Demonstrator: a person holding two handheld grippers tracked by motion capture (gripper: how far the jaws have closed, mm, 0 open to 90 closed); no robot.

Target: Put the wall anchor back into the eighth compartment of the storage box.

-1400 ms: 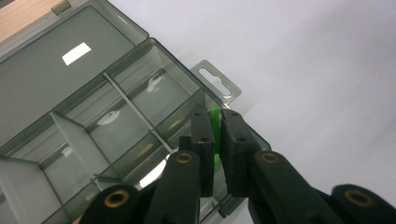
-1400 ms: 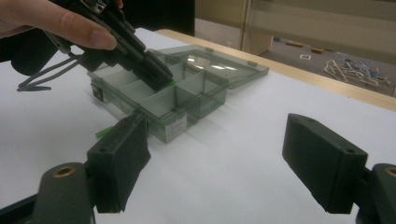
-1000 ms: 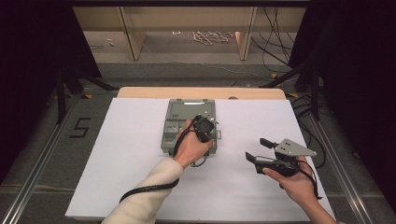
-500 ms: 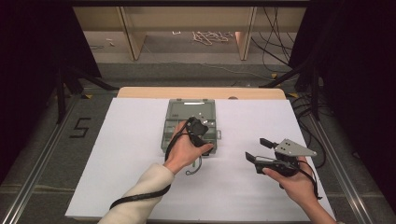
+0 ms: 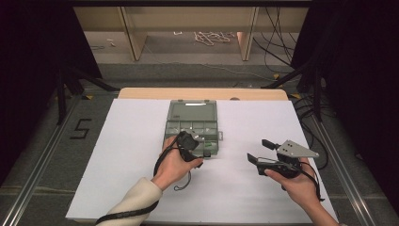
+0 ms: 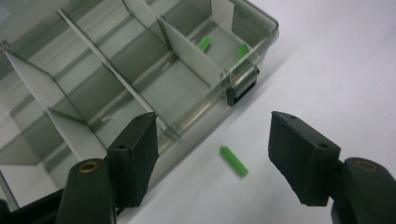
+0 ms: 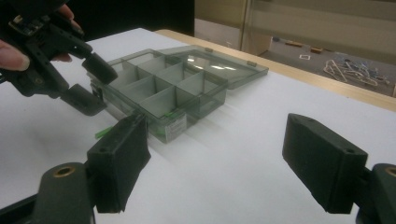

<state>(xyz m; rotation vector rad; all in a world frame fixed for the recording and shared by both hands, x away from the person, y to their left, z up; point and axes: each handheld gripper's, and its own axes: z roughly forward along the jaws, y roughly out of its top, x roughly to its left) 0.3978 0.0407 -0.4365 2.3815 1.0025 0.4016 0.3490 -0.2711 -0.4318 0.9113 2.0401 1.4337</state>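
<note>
Hovering at the near edge of the clear smoky plastic compartment box [image 5: 192,128], your left gripper [image 6: 212,149] has just been opening its jaws, and they now stand spread. Between them, untouched, a small green plastic peg [image 6: 233,161] lies on the white desk [image 5: 127,155] just beside the box's front wall, near its black latch [image 6: 243,86]. Two more green pieces [image 6: 204,43] sit in the corner compartment. Your right gripper [image 7: 215,158] is well apart, jaws spread wide with nothing between them, pointing toward the box, whose lid [image 7: 224,63] lies open.
</note>
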